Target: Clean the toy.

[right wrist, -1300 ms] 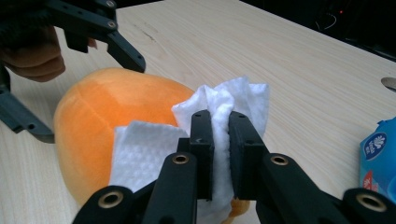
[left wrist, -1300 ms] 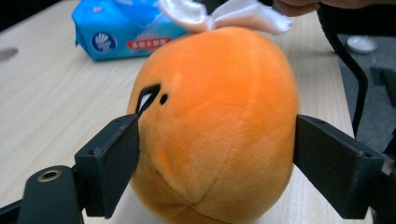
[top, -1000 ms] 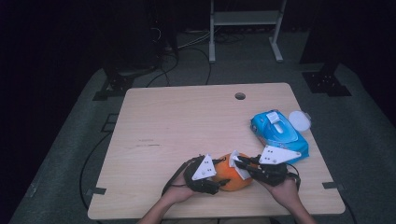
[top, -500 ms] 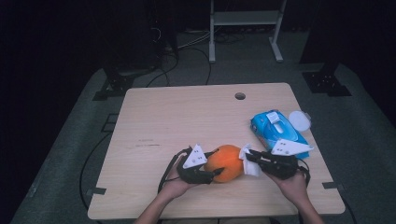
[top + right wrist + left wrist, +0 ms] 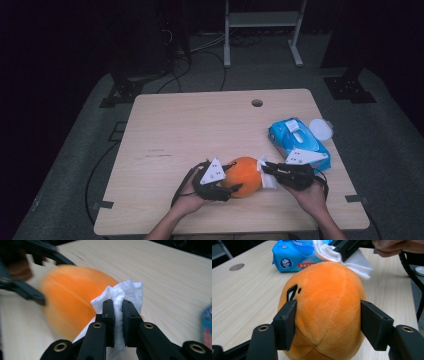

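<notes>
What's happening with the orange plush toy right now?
Left tongs clamped on orange plush toy. Right tongs shut on white wipe, against toy's top. Blue wipe pack behind, clear.

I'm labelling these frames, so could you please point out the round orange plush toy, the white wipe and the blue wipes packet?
Round orange plush toy [image 5: 324,312]: left gripper view, front panel.
White wipe [image 5: 126,293]: right gripper view, upper fold.
Blue wipes packet [image 5: 292,137]: high view, top face.
</notes>
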{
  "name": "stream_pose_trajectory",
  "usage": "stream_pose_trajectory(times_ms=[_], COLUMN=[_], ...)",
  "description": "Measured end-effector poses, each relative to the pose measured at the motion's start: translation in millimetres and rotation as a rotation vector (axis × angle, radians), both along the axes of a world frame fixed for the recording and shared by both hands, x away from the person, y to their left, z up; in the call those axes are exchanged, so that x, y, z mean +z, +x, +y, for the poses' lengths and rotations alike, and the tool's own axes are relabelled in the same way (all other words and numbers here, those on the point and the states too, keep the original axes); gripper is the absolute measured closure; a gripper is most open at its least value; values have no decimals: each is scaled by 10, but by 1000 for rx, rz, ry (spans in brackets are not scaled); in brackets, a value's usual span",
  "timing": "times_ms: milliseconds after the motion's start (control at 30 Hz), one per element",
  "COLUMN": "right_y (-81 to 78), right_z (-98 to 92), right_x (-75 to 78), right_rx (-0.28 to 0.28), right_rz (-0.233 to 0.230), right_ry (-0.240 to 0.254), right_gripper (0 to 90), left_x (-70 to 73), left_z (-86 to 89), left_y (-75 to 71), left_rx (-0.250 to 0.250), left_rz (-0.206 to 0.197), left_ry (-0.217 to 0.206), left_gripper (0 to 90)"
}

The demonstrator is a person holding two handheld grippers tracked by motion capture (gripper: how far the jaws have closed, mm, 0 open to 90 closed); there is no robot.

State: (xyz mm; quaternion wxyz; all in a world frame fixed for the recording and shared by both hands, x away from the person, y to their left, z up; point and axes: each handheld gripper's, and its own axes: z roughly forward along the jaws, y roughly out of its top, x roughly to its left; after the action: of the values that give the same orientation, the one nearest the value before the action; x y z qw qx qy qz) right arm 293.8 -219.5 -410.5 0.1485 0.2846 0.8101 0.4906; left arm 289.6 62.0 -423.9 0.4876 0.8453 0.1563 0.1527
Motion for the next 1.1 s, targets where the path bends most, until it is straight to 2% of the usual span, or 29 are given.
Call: stream_pose_trajectory(times_ms=[133,167,233,333,400,467,533,567,633,733,800,833,900,967,1033,1100], right_y=[-98,-101,-72,-17,-61,-118,-153,-156,-106,-34,-10,4,20,33,53,58], right_z=[135,141,106,49,82,160,239,264,235,108,48,26,-2,-33,-71,-79], right_x=[109,112,89,53,93,146,161,148,83,41,35,23,5,-6,-14,-18], right_rx=[61,62,61,51,60,99,121,119,108,61,39,34,21,2,-8,-13], right_rz=[-37,-51,-39,7,-10,-23,-42,-51,-30,-3,-1,4,5,-1,14,17], right_ry=[29,24,32,48,57,79,46,25,16,48,56,65,61,52,63,68], right_gripper=[810,810,811,811,812,811,811,811,811,811,811,811,811,811,811,810], left_x=[49,77,114,119,115,119,120,123,122,77,11,-15,-20,3,7,-13], left_z=[12,25,39,18,8,-8,-17,-12,17,34,16,5,-1,12,20,-12], left_y=[-1,5,4,0,-2,-9,-7,4,47,114,132,120,80,71,83,115], left_rx=[4,-1,0,3,5,6,5,-1,-9,-9,-26,-37,-64,-82,-70,-25], left_rz=[11,30,41,46,46,48,41,41,61,87,105,94,79,80,80,99], left_ry=[-31,-53,-75,-72,-72,-74,-73,-75,-110,-89,-63,-50,-48,-63,-73,-62], left_gripper=[393,396,397,391,388,380,338,286,176,99,107,127,179,228,223,153])
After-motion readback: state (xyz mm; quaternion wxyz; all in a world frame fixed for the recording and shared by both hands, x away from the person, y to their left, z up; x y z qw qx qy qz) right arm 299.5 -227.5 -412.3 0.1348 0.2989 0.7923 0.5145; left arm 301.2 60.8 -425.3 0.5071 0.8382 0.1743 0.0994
